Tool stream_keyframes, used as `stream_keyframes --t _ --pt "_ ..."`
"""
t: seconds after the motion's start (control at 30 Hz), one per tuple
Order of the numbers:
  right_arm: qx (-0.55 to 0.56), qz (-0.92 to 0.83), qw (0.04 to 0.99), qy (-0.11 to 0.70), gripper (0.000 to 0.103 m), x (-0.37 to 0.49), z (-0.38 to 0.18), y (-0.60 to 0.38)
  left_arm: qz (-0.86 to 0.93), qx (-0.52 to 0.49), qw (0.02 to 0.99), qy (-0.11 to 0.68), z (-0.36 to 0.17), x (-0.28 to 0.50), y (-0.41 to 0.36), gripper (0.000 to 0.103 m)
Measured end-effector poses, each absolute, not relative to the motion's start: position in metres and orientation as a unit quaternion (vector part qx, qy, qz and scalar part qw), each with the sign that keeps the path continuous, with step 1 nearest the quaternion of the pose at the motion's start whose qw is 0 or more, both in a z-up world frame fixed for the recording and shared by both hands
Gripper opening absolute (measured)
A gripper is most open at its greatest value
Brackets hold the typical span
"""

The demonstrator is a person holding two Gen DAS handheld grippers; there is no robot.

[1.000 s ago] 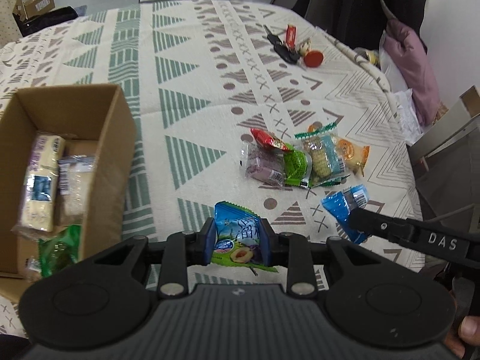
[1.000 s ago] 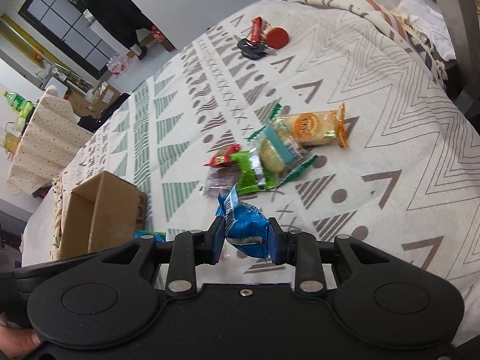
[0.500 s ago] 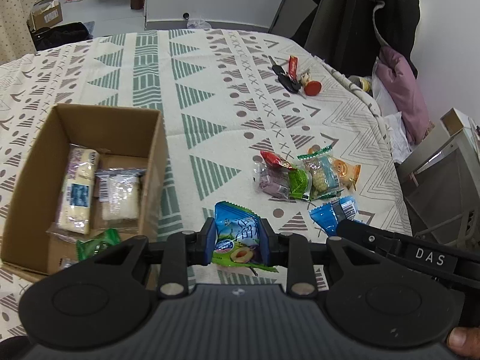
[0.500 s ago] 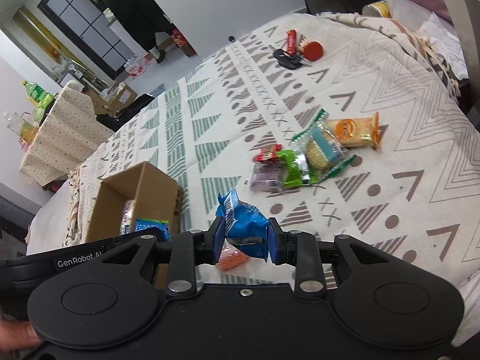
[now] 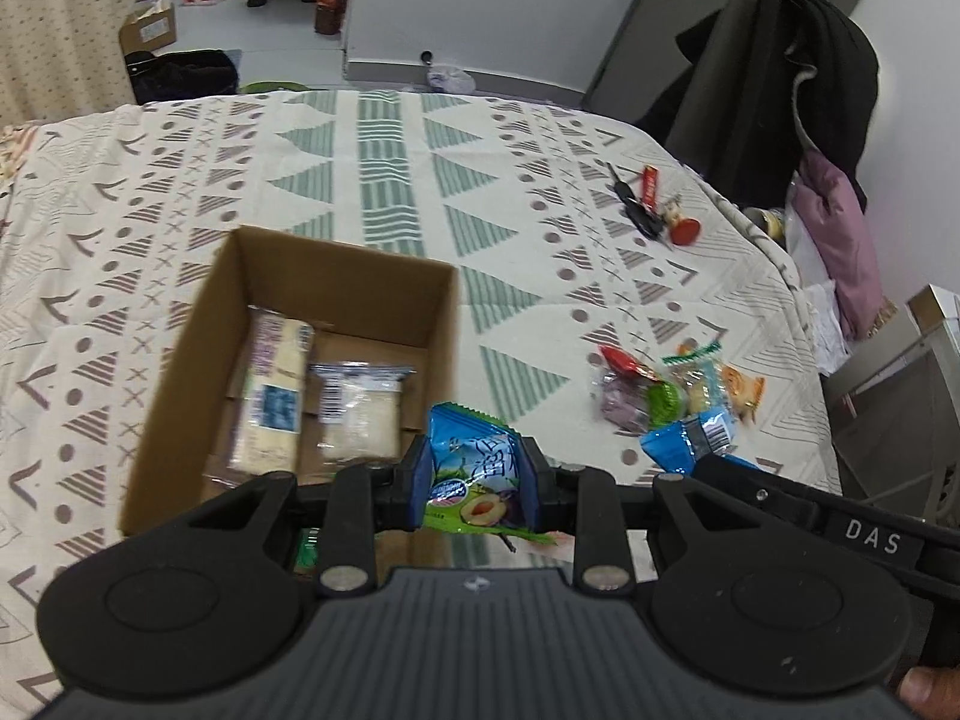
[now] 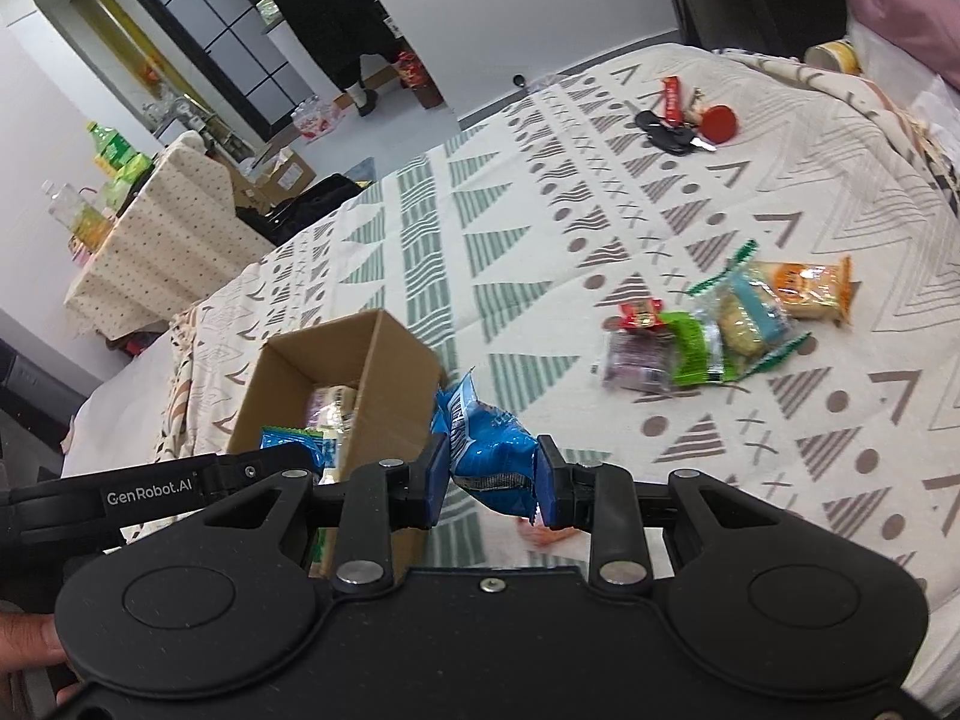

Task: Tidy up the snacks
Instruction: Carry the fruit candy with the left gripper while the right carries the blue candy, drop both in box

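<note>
My left gripper (image 5: 474, 489) is shut on a blue-green plum snack packet (image 5: 474, 474), held above the right near corner of the open cardboard box (image 5: 198, 354). Inside the box lie a long pale wafer pack (image 5: 273, 396) and a clear white pack (image 5: 360, 414). My right gripper (image 6: 492, 489) is shut on a crumpled blue packet (image 6: 489, 453), just right of the box (image 6: 390, 396). That blue packet (image 5: 690, 441) also shows in the left wrist view. A pile of loose snacks (image 6: 720, 330) lies on the patterned cloth (image 5: 384, 180) further right.
Keys with a red tag and a red round fob (image 5: 654, 213) lie at the far right of the table. A chair draped with dark and pink clothes (image 5: 804, 120) stands past the table's right edge. A small pink thing (image 6: 540, 534) lies below my right gripper.
Both grippers have risen and moved left toward the box with their packets. The box now sits nearer the middle of both views, and more of the room shows.
</note>
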State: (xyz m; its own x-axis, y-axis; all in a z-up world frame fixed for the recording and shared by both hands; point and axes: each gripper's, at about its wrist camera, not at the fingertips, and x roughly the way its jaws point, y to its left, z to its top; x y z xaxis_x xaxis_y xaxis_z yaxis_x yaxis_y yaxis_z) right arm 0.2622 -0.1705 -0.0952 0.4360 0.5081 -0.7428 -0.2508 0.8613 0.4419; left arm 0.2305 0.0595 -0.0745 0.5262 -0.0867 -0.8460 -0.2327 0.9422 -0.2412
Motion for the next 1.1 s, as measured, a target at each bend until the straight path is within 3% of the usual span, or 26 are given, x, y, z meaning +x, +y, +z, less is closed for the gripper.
stream_keyframes --t 0.8,0.97,1.1 --pt "0.103 0.276 0.824 0.484 0.029 0.254 -0.083 -0.082 0.118 -0.193 0.839 0.494 -0.088 0.211 0.140 0.033" --pt "0.102 0.285 0.820 0.486 0.030 0.252 -0.084 -0.067 0.125 -0.201 0.834 0.498 -0.089 0.206 0.149 0.044" --pt "0.107 0.286 0.814 0.493 0.038 0.252 -0.085 -0.061 0.133 -0.205 0.829 0.504 -0.093 0.205 0.153 0.054"
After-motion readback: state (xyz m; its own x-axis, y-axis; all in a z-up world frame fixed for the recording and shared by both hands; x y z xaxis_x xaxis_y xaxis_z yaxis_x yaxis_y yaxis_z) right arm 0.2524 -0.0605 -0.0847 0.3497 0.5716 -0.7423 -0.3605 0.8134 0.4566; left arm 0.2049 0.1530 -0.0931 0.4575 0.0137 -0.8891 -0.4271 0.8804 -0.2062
